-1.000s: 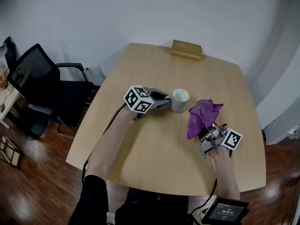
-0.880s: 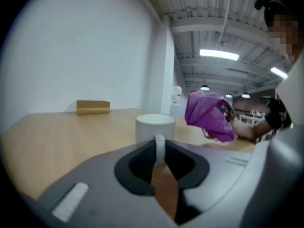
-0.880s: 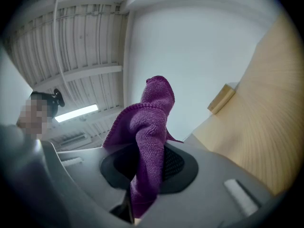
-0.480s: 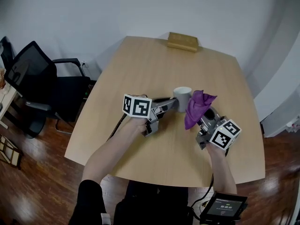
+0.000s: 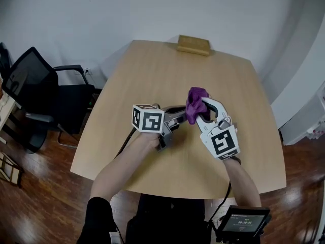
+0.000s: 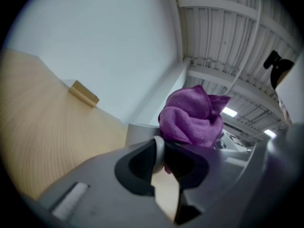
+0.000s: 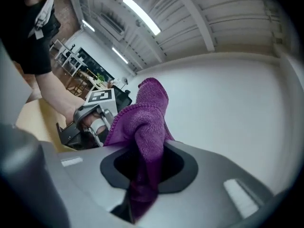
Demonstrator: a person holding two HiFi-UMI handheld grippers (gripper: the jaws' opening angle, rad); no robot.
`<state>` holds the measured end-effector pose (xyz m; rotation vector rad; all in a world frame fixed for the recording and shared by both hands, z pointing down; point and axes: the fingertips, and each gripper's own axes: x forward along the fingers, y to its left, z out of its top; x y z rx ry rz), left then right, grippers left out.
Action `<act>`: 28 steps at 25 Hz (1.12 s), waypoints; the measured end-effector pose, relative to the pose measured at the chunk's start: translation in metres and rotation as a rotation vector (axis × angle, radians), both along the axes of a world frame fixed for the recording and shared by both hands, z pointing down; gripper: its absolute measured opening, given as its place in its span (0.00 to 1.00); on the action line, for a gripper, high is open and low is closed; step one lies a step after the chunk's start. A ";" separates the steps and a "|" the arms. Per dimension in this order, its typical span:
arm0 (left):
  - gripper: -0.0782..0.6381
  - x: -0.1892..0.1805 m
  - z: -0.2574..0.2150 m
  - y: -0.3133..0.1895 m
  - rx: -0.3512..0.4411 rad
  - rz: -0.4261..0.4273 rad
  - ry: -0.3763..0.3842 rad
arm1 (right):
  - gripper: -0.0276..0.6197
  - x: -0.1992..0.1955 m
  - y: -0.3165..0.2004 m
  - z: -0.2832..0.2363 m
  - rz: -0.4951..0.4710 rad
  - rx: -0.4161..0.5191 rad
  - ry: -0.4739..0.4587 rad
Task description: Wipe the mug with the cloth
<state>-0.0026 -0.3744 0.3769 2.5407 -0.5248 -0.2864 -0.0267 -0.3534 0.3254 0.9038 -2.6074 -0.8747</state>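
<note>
My left gripper (image 5: 181, 111) is shut on the handle of the white mug (image 6: 138, 132); a white piece of the handle shows between its jaws (image 6: 160, 156). The purple cloth (image 5: 195, 102) sits bunched over the mug and hides it in the head view. In the left gripper view the cloth (image 6: 192, 118) lies on the mug's top. My right gripper (image 5: 201, 111) comes in from the right and is shut on the cloth (image 7: 144, 122), which hangs down between its jaws (image 7: 142, 177). The left gripper's marker cube (image 7: 100, 97) shows in the right gripper view.
The mug is near the middle of the light wooden table (image 5: 152, 70). A small wooden block (image 5: 193, 44) lies at the table's far edge. A black office chair (image 5: 38, 98) stands off the table's left side. A small screen (image 5: 242, 222) sits by the person's right hip.
The right gripper has carried the cloth left and away from me, from beside the mug onto its top. The left gripper has kept its hold on the mug.
</note>
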 end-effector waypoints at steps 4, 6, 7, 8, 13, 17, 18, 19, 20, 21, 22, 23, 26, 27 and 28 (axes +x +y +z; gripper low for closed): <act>0.22 -0.006 -0.014 0.002 0.033 0.011 0.076 | 0.14 0.007 0.011 0.004 -0.017 -0.039 -0.062; 0.22 -0.011 -0.020 0.001 0.047 0.005 0.103 | 0.14 0.013 0.014 0.018 -0.026 -0.096 -0.069; 0.22 -0.012 -0.022 0.001 0.055 -0.001 0.105 | 0.14 0.016 0.015 0.029 -0.032 -0.137 -0.063; 0.22 -0.014 -0.023 0.000 0.063 -0.007 0.102 | 0.14 0.019 0.017 0.040 -0.037 -0.186 -0.053; 0.22 -0.013 -0.023 -0.002 0.085 -0.025 0.067 | 0.14 0.039 0.022 0.054 -0.017 -0.312 -0.076; 0.22 -0.014 -0.026 0.003 0.119 -0.014 0.043 | 0.14 0.027 0.017 -0.023 -0.034 -0.218 -0.246; 0.22 -0.013 -0.029 0.005 0.130 -0.011 0.048 | 0.14 0.023 0.013 -0.036 -0.035 -0.211 -0.269; 0.22 -0.013 -0.031 0.007 0.140 -0.008 0.057 | 0.14 0.018 0.008 -0.040 -0.035 -0.221 -0.284; 0.22 -0.012 -0.033 0.008 0.149 -0.008 0.066 | 0.14 0.015 0.004 -0.038 -0.038 -0.246 -0.297; 0.22 -0.012 -0.035 0.008 0.154 -0.009 0.072 | 0.14 0.012 0.002 -0.032 -0.043 -0.278 -0.314; 0.22 -0.012 -0.035 0.008 0.158 -0.010 0.074 | 0.14 0.011 0.002 -0.025 -0.050 -0.308 -0.333; 0.23 -0.014 -0.034 0.008 0.159 -0.008 0.079 | 0.14 0.012 0.004 -0.017 -0.055 -0.333 -0.352; 0.23 -0.019 -0.038 0.007 0.149 0.007 0.129 | 0.14 0.018 0.010 0.011 -0.064 -0.410 -0.385; 0.23 -0.021 -0.040 0.007 0.148 0.009 0.149 | 0.14 0.020 0.011 0.024 -0.063 -0.443 -0.373; 0.23 -0.023 -0.043 0.007 0.149 0.008 0.163 | 0.14 0.023 0.013 0.038 -0.058 -0.478 -0.353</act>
